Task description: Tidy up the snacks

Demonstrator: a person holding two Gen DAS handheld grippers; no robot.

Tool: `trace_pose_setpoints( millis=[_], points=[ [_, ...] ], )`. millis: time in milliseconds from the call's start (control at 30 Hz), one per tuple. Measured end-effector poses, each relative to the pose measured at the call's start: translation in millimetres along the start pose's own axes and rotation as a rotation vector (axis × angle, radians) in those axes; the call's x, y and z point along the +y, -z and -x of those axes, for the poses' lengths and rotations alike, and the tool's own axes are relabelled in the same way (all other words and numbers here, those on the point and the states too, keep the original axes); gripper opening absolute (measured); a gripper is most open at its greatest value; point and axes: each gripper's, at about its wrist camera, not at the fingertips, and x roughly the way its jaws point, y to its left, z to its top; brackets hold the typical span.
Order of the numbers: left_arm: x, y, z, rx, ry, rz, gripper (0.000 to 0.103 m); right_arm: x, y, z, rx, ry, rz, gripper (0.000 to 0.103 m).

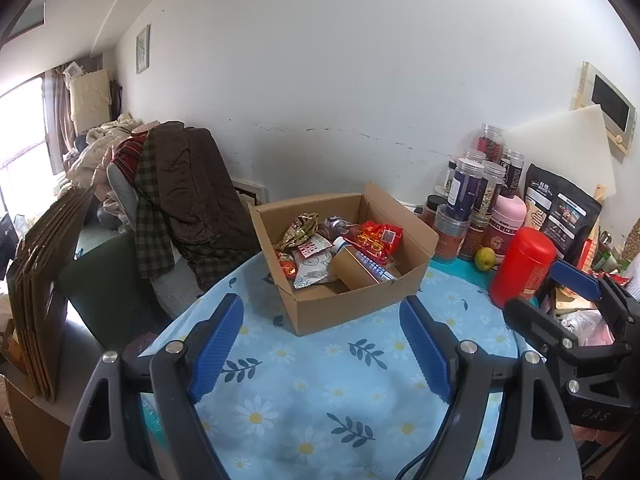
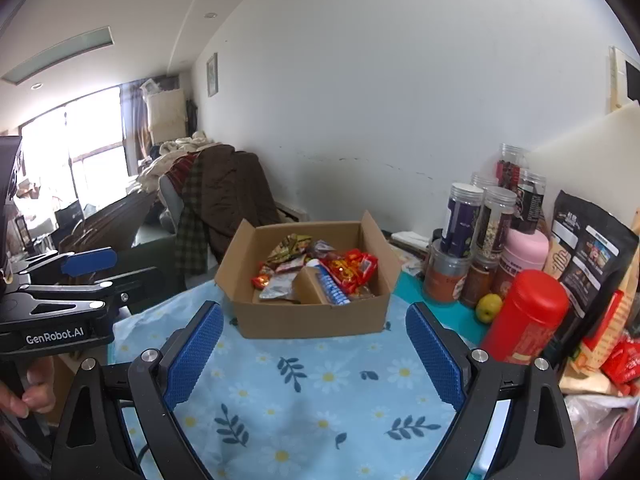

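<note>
Several snack packets [image 1: 376, 242] already fill the open brown cardboard box [image 1: 352, 304] at frame centre; both tongs, left [image 1: 322, 344] and right [image 2: 314, 354], gape wide and empty; the packets at right [image 2: 622, 360] look left to sort.

The right claw [image 2: 314, 344], with blue ribbed pads spread wide and empty, hangs over the daisy-print blue tabletop [image 2: 328, 392]. Ahead sits an open brown cardboard box [image 2: 316, 316] of mixed snack packets [image 2: 352, 270]; a red cylindrical canister [image 2: 526, 318] stands to its right.
</note>
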Motion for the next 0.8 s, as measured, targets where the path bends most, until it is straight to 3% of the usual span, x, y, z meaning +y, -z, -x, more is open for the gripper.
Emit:
trace_pose_setpoints(
  millis=[800],
  points=[
    [-15, -3, -9, 0.027, 0.037, -0.015, 0.081, -11, 1, 2, 0.010, 0.007, -0.017, 0.094]
  ],
)
